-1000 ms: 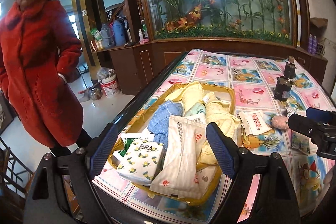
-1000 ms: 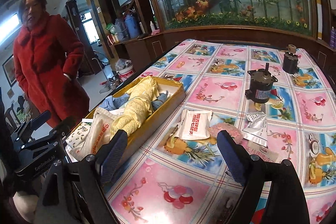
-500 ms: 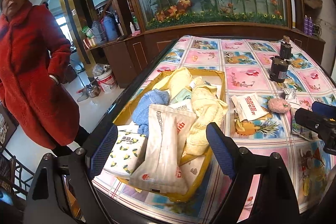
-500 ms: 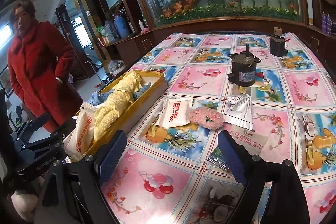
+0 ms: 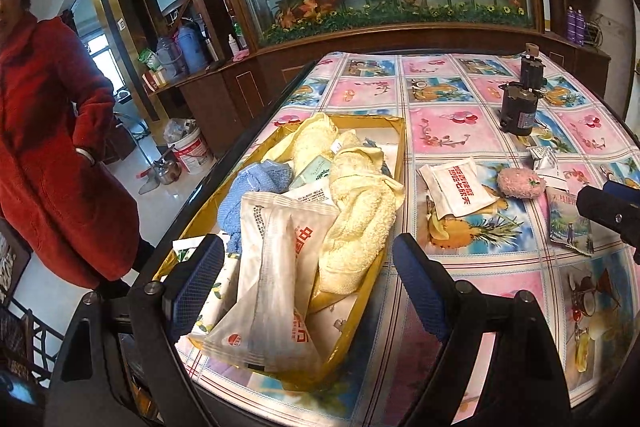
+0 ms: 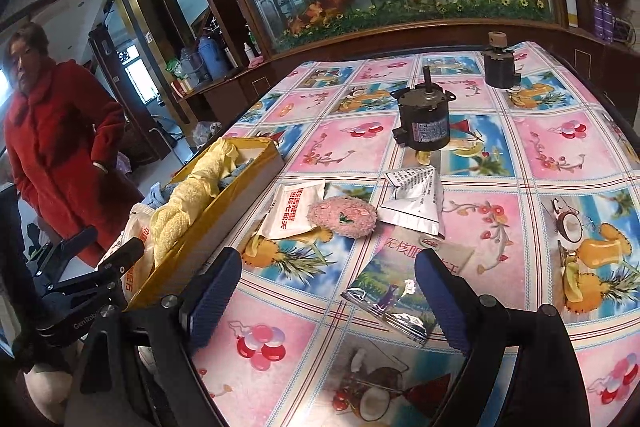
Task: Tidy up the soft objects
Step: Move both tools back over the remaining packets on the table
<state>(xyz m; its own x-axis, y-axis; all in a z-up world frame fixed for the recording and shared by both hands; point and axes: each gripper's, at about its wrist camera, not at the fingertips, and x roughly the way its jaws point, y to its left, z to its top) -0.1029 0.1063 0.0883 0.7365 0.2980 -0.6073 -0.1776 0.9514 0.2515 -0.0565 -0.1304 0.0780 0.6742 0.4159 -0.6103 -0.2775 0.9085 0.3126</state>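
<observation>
Oilcloth in pink and blue fruit squares covers the table (image 6: 540, 147), the biggest thing I have in front of me. At its left edge lies the yellow tray (image 5: 394, 131), long side running near to far, heaped with soft goods: a yellow towel (image 5: 360, 211) draped along its right side, a blue cloth (image 5: 256, 187) on its left, and a long white packet (image 5: 276, 263) hanging over the near end. My left gripper (image 5: 306, 287) hovers just above that near end with its blue pads spread wide and nothing between them; the white packet lies directly under the gap.

My right gripper (image 6: 328, 291) hangs over the near middle of the table, right of the tray, also spread and empty. A flat printed foil pouch (image 6: 388, 291) lies on the cloth right between its fingers. Just beyond it sits the pink fuzzy pad (image 6: 342, 217), touching a white sachet with red print (image 6: 294, 209) on its left and a crumpled silver pouch (image 6: 416, 197) on its right. Farther off stand two dark motors, one mid-table (image 6: 424, 123) and a smaller one (image 6: 499, 65) near the far edge. A person in a red coat (image 6: 56, 147) stands left of the table.
</observation>
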